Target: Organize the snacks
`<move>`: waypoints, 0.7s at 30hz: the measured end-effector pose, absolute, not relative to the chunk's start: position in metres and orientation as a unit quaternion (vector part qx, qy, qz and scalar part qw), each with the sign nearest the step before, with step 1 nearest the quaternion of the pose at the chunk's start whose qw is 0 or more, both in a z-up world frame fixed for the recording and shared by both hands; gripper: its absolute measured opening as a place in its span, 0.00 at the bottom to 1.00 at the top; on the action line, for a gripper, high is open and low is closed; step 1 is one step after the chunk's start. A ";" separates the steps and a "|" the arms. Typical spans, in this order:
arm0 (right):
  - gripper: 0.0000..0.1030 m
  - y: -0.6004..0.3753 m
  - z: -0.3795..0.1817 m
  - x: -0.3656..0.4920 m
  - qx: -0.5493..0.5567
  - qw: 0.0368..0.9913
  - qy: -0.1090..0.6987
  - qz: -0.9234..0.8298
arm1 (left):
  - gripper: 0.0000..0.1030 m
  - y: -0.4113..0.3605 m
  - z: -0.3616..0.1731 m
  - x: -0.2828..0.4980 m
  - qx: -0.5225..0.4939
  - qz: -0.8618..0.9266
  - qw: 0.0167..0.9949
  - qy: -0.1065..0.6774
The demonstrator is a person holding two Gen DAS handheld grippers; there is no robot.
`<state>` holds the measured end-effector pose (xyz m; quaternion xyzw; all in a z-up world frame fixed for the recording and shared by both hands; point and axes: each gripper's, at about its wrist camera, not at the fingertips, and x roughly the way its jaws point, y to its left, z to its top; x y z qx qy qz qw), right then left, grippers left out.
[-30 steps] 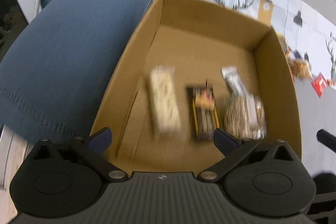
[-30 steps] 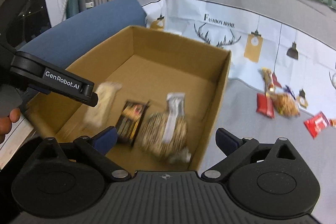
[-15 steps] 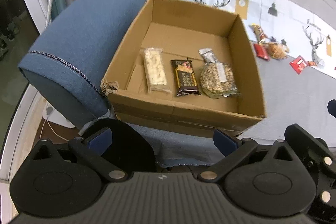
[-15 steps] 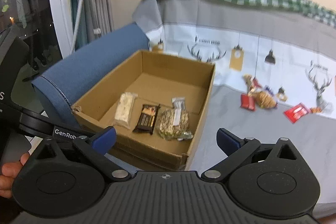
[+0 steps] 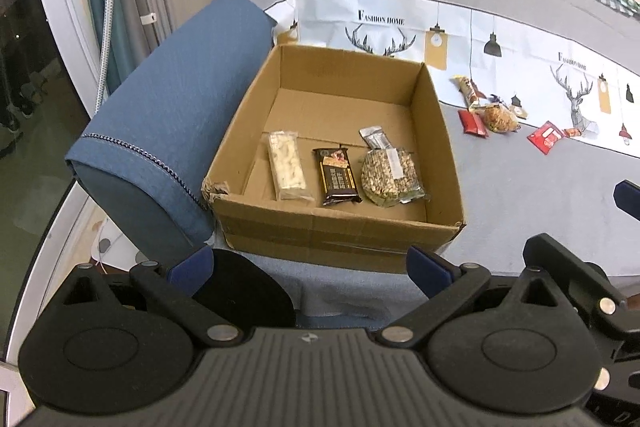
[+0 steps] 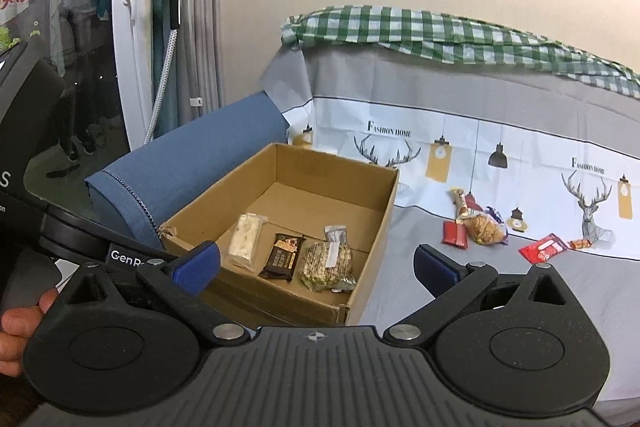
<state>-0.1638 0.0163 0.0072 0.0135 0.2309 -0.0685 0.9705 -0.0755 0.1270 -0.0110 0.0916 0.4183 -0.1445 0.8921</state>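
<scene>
Both grippers, left (image 5: 308,263) and right (image 6: 316,263), spread wide, empty; box (image 5: 340,227) beside blue cushion (image 5: 180,115); loose snacks (image 5: 496,117) on printed cloth (image 5: 520,187)

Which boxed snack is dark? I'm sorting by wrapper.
The brown bar, middle of three in the box; its neighbours are a white bar and a clear seed pack.

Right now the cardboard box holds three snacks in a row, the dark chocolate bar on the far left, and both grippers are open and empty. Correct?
One detail is off. The left wrist view shows the dark chocolate bar in the middle of the row, between the pale nougat bar and the round seed cake. The cardboard box does hold three snacks, and the left gripper and right gripper are open and empty.
</scene>
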 end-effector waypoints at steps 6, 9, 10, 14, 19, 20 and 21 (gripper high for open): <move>0.99 0.019 0.011 -0.172 0.012 0.973 0.219 -0.069 | 1.00 0.127 -0.006 -0.081 0.093 -0.144 0.896 0.410; 0.99 0.019 0.012 -0.174 0.012 0.974 0.216 -0.069 | 1.00 0.127 -0.005 -0.081 0.093 -0.144 0.897 0.408; 0.99 0.020 0.012 -0.175 0.013 0.974 0.216 -0.070 | 1.00 0.127 -0.005 -0.081 0.093 -0.144 0.897 0.408; 0.99 0.020 0.011 -0.176 0.013 0.974 0.216 -0.070 | 1.00 0.128 -0.006 -0.080 0.094 -0.144 0.896 0.410; 0.99 0.020 0.011 -0.175 0.015 0.973 0.220 -0.069 | 1.00 0.127 -0.007 -0.077 0.096 -0.144 0.894 0.414; 0.99 0.020 0.010 -0.174 0.017 0.973 0.220 -0.069 | 1.00 0.127 -0.007 -0.077 0.098 -0.144 0.893 0.414; 0.99 0.019 0.010 -0.174 0.018 0.973 0.221 -0.069 | 1.00 0.126 -0.007 -0.076 0.099 -0.145 0.893 0.415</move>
